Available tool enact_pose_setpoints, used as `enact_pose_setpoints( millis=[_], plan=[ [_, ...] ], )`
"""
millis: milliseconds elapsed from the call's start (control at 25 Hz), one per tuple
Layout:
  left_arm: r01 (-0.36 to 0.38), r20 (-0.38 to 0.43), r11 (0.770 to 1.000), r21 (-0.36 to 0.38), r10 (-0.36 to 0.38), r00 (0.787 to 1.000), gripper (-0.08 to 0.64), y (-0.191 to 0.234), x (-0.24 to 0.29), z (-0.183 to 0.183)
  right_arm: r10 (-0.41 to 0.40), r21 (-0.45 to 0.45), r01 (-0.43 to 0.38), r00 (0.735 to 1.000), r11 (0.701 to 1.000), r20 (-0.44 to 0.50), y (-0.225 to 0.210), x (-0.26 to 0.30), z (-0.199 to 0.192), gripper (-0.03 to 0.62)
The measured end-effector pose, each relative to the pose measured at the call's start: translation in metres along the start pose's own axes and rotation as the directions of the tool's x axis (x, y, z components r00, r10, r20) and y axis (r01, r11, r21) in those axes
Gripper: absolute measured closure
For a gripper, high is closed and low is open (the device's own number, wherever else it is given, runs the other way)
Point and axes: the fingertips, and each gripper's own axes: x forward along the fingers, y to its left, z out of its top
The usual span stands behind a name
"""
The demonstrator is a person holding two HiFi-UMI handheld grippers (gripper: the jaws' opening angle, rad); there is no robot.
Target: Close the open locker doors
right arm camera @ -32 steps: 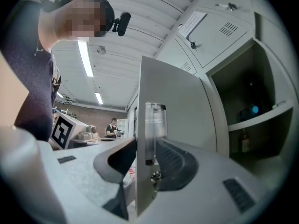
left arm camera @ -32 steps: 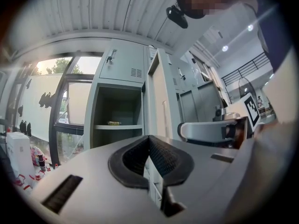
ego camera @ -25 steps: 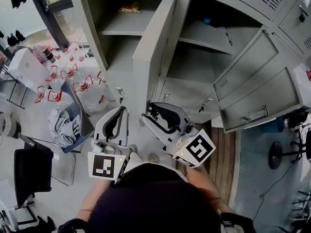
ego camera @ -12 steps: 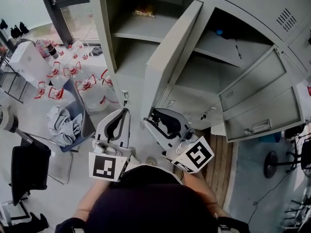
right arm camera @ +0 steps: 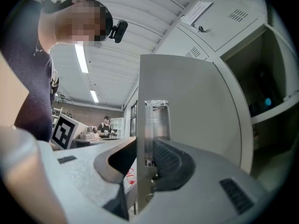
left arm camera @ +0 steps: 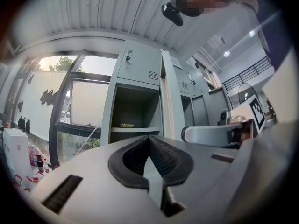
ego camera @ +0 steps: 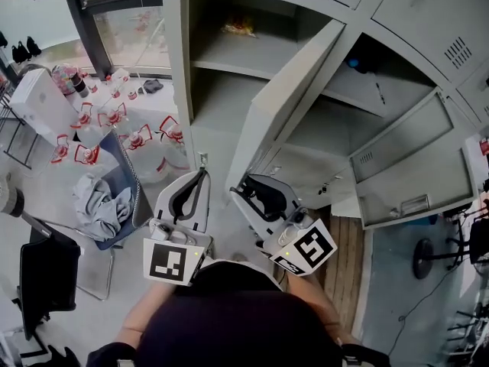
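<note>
**Jaws: right gripper [right arm camera: 145,139] on the door [ego camera: 298,90] edge, left gripper [left arm camera: 149,136] closed and empty**

In the right gripper view the door's free edge stands upright between the right jaws. Both tips lie against it, one on each face, and the jaws have just been closing a little on it. In the left gripper view the left jaws meet tip to tip, with nothing between them. They point at the left locker [ego camera: 229,90].

In the head view the door is tall and grey. It swings out from the post between the left locker and the next one, and stands well ajar. The right gripper sits at the door's lower free edge. The left gripper is just beside it on the left, apart from the door. A second door [ego camera: 412,159], shorter, hangs wide on the right, well away from both grippers.

The left locker has a shelf [ego camera: 244,52] with a small packet [ego camera: 239,27] on it. On the floor left of the lockers stand clear jugs [ego camera: 137,136] with red handles. Near them is a chair [ego camera: 126,197] with a grey cloth [ego camera: 99,205] on it.
</note>
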Motion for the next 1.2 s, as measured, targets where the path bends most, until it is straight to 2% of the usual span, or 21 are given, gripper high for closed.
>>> enact_pose_setpoints(
  millis=[360, 640, 1200],
  plan=[
    [0.059, 0.037, 0.998, -0.013, -0.058, 0.998, 0.56, 0.038, 0.003, 0.001, -0.065, -0.021, 0.065, 0.998, 0.998, 0.02, 0.0, 0.031, -0.003, 0.486],
    [0.122, 0.036, 0.992, -0.001, -0.122, 0.992, 0.56, 0.045, 0.011, 0.003, -0.118, -0.025, 0.118, 0.993, 0.993, 0.025, -0.005, 0.045, -0.004, 0.486],
    [0.132, 0.044, 0.991, -0.026, -0.131, 0.99, 0.56, 0.063, 0.017, -0.002, -0.18, -0.037, 0.181, 0.984, 0.983, 0.014, -0.01, 0.073, -0.008, 0.488]
  ],
)
